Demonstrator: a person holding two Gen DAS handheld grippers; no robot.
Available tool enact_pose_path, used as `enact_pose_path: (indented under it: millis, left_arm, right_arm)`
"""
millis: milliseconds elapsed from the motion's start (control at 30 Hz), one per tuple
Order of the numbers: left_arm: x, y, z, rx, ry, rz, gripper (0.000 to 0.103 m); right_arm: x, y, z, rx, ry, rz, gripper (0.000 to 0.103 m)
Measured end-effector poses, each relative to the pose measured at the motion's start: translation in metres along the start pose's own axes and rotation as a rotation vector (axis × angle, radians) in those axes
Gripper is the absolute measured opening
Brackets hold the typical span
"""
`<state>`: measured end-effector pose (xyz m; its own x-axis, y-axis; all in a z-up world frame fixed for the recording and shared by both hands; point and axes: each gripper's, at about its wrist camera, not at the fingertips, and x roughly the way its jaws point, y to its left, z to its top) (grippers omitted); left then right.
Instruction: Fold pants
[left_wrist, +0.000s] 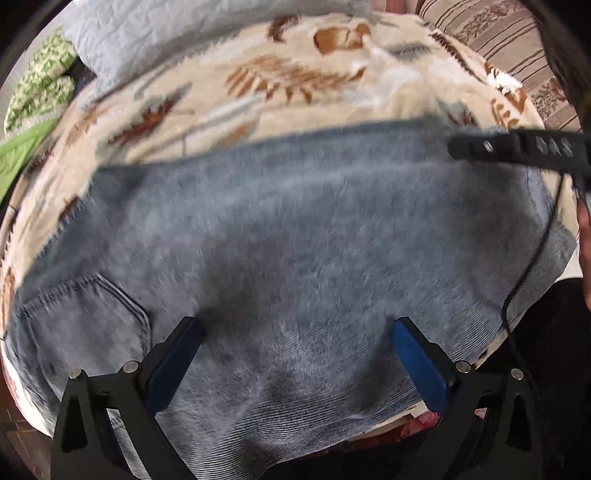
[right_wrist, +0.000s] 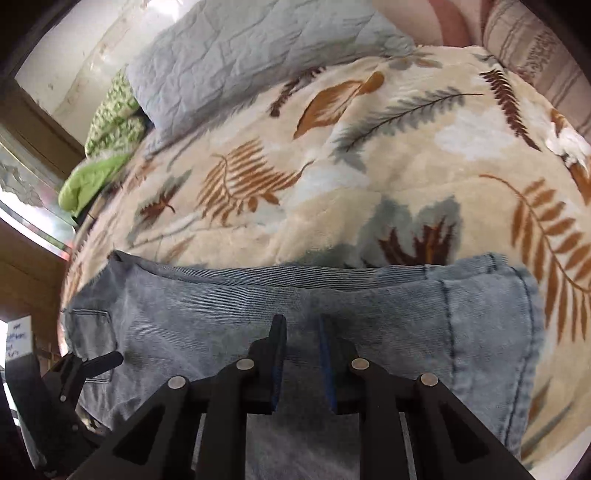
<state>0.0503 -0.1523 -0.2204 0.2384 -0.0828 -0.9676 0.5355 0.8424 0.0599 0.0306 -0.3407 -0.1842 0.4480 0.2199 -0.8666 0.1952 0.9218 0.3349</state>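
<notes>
pants (right_wrist: 229, 317): faded blue-grey denim, darker stitching
blanket (right_wrist: 369, 177): cream, with rust, brown and grey-blue fern leaves
pillow (right_wrist: 251, 55): pale blue, quilted
my left gripper (left_wrist: 295, 332): black; blue pads
my right gripper (right_wrist: 301, 332): black; blue pads
cloth (right_wrist: 92, 177): bright green

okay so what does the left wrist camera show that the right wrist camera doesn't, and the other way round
Only the left wrist view shows the left gripper head-on, jaws spread wide over the jeans, nothing between them, and a black cable trailing across the denim.

Only the right wrist view shows the right gripper from behind, jaws close together with a narrow gap, a window and a white handwritten note.

Both show the jeans on the leaf-patterned blanket, the pale blue pillow, green bedding and the striped fabric.
</notes>
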Motion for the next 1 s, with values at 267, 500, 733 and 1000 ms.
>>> enact_pose_path:
  millis: [267,500,733,1000]
  left_arm:
    - [-0.003,0.004,-0.014,0.003,-0.004,-0.011,0.103]
    - [-0.03,0.032,-0.02,-0.083,-0.098,-0.017,0.103]
    - [-0.048,0.12,-0.035,-0.279,-0.112,0.112,0.103]
    - [-0.051,0.129,-0.075,-0.326,-0.083,0.111,0.103]
  right_arm:
    - [-0.011,-0.016,0.017,0.05,-0.089,0.015,0.02]
    - [-0.054,-0.068,0.002,0.195,-0.201,0.086,0.06]
    - [-0.086,-0.134,-0.017,0.38,-0.293,0.055,0.061]
    - [-0.053,0.001,0.019,0.008,-0.195,0.309,0.062]
